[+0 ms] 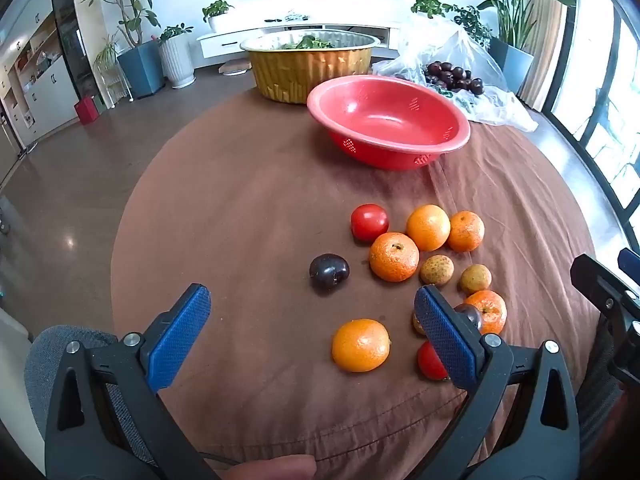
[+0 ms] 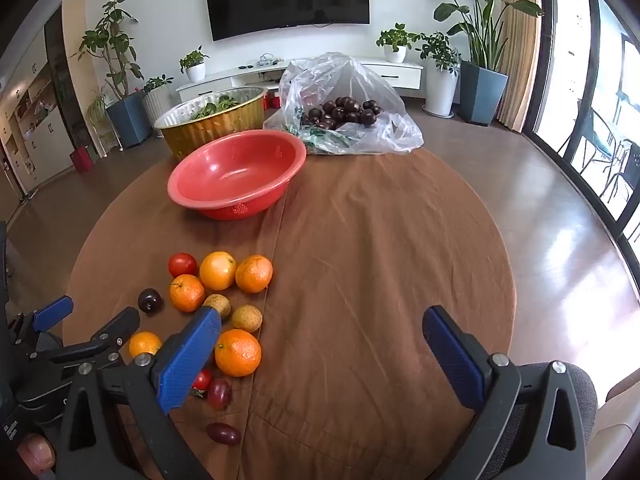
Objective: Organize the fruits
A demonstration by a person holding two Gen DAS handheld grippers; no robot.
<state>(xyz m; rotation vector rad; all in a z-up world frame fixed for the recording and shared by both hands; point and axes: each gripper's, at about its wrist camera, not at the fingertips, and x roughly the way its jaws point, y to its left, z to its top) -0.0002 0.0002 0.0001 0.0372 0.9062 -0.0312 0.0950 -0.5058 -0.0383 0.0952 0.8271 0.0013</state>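
Observation:
Loose fruit lies on the brown tablecloth: several oranges, among them a near one (image 1: 361,345) (image 2: 144,344) and another (image 2: 237,352), a red tomato (image 1: 369,222) (image 2: 182,264), a dark plum (image 1: 329,272) (image 2: 150,300), two brown longans (image 1: 437,270) and two red grapes (image 2: 223,433). An empty red colander bowl (image 1: 456,120) (image 2: 188,196) stands behind them. My left gripper (image 1: 312,312) is open and empty above the near fruit. My right gripper (image 2: 322,330) is open and empty over bare cloth to the right of the fruit.
A gold foil basin (image 1: 280,76) (image 2: 208,130) with greens stands behind the bowl. A clear plastic bag (image 1: 480,64) (image 2: 384,120) of dark plums lies at the far right. The round table's edge drops to a polished floor. A grey chair (image 1: 52,356) is near.

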